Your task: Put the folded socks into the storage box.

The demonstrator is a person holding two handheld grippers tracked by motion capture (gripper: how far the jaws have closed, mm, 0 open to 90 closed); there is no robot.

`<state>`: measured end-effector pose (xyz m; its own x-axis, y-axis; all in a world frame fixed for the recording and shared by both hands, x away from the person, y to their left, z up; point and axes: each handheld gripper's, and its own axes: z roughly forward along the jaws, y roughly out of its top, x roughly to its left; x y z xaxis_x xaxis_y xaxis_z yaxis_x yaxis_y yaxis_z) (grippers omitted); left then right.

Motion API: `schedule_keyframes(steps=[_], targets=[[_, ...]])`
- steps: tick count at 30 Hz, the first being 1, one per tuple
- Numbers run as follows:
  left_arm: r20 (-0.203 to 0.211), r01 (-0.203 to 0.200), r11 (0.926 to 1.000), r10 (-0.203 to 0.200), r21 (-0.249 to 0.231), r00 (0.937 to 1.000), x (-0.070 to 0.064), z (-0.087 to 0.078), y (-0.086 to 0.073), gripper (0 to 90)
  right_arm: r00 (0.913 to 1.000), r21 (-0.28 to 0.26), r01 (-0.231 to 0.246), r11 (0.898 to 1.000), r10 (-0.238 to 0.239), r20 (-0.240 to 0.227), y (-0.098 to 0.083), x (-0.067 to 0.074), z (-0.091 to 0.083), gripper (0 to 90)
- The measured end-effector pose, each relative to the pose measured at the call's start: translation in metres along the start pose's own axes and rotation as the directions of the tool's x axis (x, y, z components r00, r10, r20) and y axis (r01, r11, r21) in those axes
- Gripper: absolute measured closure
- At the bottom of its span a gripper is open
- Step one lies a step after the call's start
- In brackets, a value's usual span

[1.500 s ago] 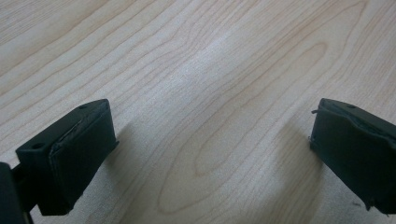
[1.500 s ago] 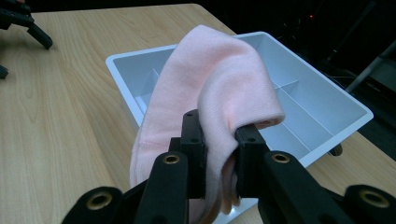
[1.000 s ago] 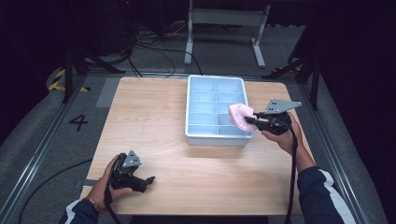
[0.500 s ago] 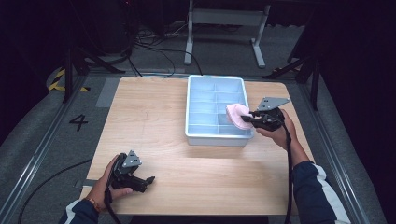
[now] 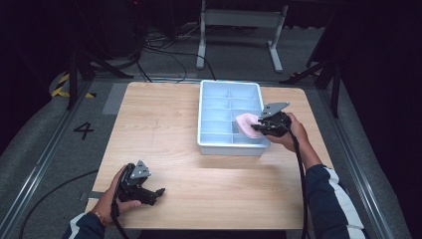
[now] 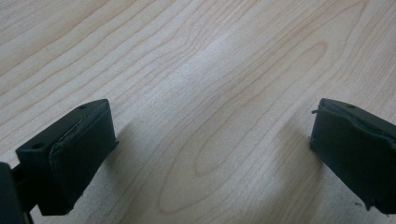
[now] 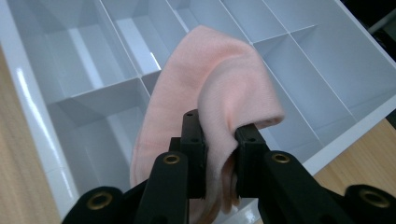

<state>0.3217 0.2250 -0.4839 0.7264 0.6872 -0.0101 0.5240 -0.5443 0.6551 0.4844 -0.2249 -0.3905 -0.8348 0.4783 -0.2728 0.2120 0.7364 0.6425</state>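
High view: one pale wooden tabletop [image 5: 164, 124] with visible grain carries one white plastic tray [image 5: 205, 119], rectangular and split into straight-walled compartments. One soft pink knitted cloth [image 5: 246, 124], folded, hangs over the tray's near right compartments, pinched tight in the right tool [image 5: 260, 125]. Well clear of the tray, the left tool [image 5: 154, 194] rests wide open, holding nothing.

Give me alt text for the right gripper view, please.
The right gripper pinches a folded pink cloth between its two black jaws, holding it above a white divided tray whose compartments look empty. Light wooden table shows along the tray's edges.
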Motion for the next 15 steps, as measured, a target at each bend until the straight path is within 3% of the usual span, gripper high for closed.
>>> schedule_keyframes(steps=[6,15], targets=[[0.000,0.000,1.0000,0.000,0.000,1.0000,0.000,0.000,0.000,0.3,0.9996,0.044,0.024,0.999,-0.024,-0.013,0.002,-0.001,0.010,77.8],[0.000,0.000,1.0000,0.000,0.000,1.0000,0.000,0.000,0.000,0.4,0.9970,0.143,0.075,0.987,-0.071,-0.033,0.009,-0.003,0.022,77.9]])
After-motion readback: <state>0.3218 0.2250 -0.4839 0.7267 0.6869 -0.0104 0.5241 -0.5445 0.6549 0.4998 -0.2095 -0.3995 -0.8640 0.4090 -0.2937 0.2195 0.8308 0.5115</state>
